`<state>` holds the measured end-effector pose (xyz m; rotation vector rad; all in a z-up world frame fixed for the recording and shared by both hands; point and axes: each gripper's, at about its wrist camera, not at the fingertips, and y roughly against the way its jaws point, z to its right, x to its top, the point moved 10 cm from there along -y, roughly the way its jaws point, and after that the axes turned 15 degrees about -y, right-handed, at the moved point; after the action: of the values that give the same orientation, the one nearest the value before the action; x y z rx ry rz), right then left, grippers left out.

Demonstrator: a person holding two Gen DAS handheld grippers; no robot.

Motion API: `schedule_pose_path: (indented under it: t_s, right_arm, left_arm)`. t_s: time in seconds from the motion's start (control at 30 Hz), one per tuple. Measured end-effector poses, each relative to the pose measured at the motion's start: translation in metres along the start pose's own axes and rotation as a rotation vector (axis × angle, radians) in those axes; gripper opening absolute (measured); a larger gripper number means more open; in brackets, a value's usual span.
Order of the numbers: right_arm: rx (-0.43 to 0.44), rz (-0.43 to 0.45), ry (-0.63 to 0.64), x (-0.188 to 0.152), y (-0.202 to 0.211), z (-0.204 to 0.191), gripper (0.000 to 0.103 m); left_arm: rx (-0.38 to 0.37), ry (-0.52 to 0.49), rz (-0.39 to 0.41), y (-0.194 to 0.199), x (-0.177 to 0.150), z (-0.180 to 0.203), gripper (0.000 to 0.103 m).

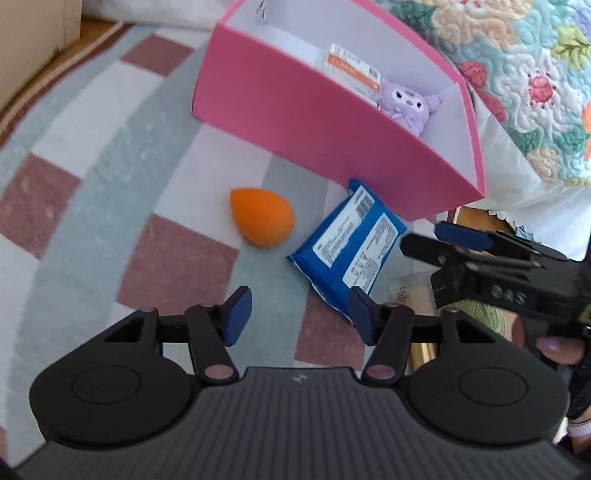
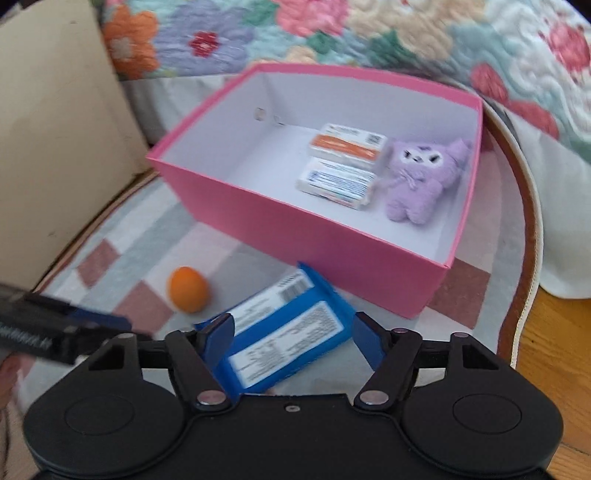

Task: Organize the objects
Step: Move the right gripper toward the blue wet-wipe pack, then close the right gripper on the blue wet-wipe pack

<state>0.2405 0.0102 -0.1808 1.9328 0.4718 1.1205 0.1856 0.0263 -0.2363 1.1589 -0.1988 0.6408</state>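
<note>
While a blue wipes packet (image 2: pixel 280 332) lies label-up on the checked rug (image 1: pixel 110 155), just near of the pink box (image 2: pixel 295 236), the right claw (image 2: pixel 293 341) hangs over it with its blue pads spread wide, one at each side of the packet, gripping nothing. An orange egg-shaped sponge (image 1: pixel 263 216) rests on the rug just left of the packet, apart from it. Inside the box, a purple plush toy (image 2: pixel 424 177) lies against the right wall beside two small white cartons (image 2: pixel 341 166), one orange-striped, one blue-printed. The left claw (image 1: pixel 301 317) hovers near and left of the packet, its pads likewise wide apart and empty. At the right edge of the left wrist view, a green ball of yarn (image 1: pixel 484 314) and a gold tube (image 1: pixel 424 354) show partly behind the claws. A floral quilt (image 2: pixel 332 33) on the bed rises beyond the box.
</note>
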Motion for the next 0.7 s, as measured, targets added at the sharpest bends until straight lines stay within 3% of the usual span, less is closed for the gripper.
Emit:
schedule_pose_path:
  t_s: [0.13, 0.3, 0.4, 0.6, 0.7]
  right_arm:
    - [-0.036, 0.005, -0.008, 0.001, -0.016, 0.013, 0.064]
    - [-0.046, -0.014, -0.062, 0.002, -0.031, 0.024, 0.064]
    - [-0.044, -0.022, -0.082, 0.001, -0.039, 0.028, 0.064]
    - [0.025, -0.029, -0.177, -0.002, -0.05, 0.035, 0.065]
    - [0.033, -0.016, -0.211, -0.003, -0.047, 0.033, 0.056]
  left_arm:
    - [0.014, -0.029, 0.007, -0.017, -0.002, 0.003, 0.044]
    - [-0.02, -0.033, 0.033, -0.031, -0.004, 0.01, 0.026]
    - [-0.027, -0.036, 0.04, -0.038, -0.007, 0.011, 0.02]
    - [-0.059, -0.029, 0.067, -0.045, -0.007, 0.015, 0.019]
    - [-0.088, -0.013, 0.081, -0.048, -0.004, 0.014, 0.019]
